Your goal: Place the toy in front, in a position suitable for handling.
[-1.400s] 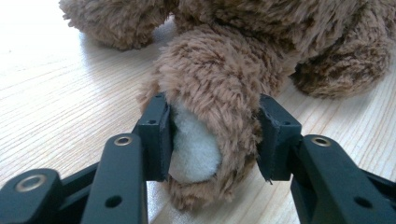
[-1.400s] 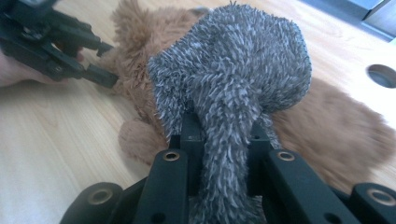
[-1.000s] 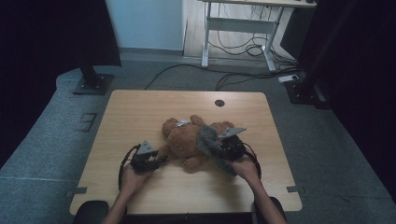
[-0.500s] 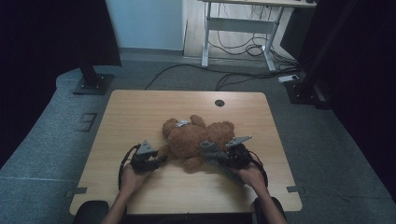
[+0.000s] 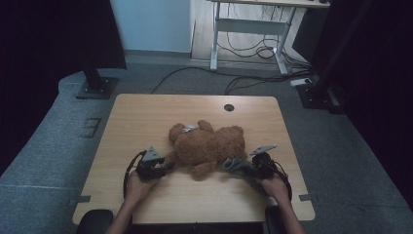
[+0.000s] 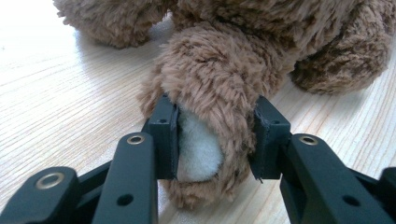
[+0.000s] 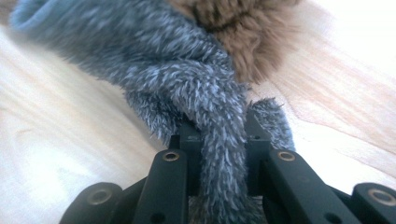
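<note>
Since a second ago my right hand-held gripper (image 5: pixel 243 167), pinching grey cloth (image 5: pixel 235 165), slid outward; left hand-held gripper (image 5: pixel 168 167) pinches teddy bear (image 5: pixel 207 146) paw; bare tabletop (image 5: pixel 146 117) beyond.

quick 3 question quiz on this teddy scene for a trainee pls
1. True or false: the left tool is shut on the teddy's paw.
2. What does the right tool hold? A) a grey fuzzy cloth B) the teddy's ear C) a cable
3. What does the teddy lie on?

Key:
1. True: its jaws press the paw from both sides.
2. A: the grey cloth runs between its jaws.
3. The wooden table.
</note>
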The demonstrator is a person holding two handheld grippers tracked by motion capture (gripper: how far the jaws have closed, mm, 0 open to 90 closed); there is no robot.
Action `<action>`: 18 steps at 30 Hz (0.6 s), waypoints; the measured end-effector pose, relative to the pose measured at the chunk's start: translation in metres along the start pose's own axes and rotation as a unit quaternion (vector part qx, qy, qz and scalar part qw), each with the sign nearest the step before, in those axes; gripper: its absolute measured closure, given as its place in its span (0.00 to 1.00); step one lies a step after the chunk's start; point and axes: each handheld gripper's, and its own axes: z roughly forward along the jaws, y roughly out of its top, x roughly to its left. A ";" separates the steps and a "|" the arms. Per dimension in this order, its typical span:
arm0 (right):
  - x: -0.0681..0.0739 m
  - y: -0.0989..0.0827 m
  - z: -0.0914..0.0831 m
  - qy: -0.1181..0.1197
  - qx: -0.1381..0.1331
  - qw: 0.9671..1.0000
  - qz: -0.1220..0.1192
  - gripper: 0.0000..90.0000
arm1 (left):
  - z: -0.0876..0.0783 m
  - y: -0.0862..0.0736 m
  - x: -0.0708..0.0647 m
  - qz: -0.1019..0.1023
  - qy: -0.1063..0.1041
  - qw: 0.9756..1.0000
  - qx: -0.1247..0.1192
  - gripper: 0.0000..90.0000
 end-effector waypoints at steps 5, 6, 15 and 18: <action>0.010 0.013 -0.037 0.008 -0.052 0.998 -0.021 0.84 | 0.000 0.000 -0.001 -0.001 0.003 1.000 0.000 0.64; 0.012 0.017 -0.045 0.010 -0.064 0.998 -0.022 0.84 | 0.000 0.000 -0.001 -0.001 0.003 1.000 0.000 0.63; 0.025 0.075 -0.063 0.016 -0.120 0.991 -0.057 0.84 | 0.000 0.000 -0.001 -0.002 0.002 1.000 0.000 0.62; 0.029 0.095 -0.051 0.021 -0.124 0.990 -0.063 0.84 | 0.000 0.000 -0.001 -0.002 0.003 1.000 -0.001 0.62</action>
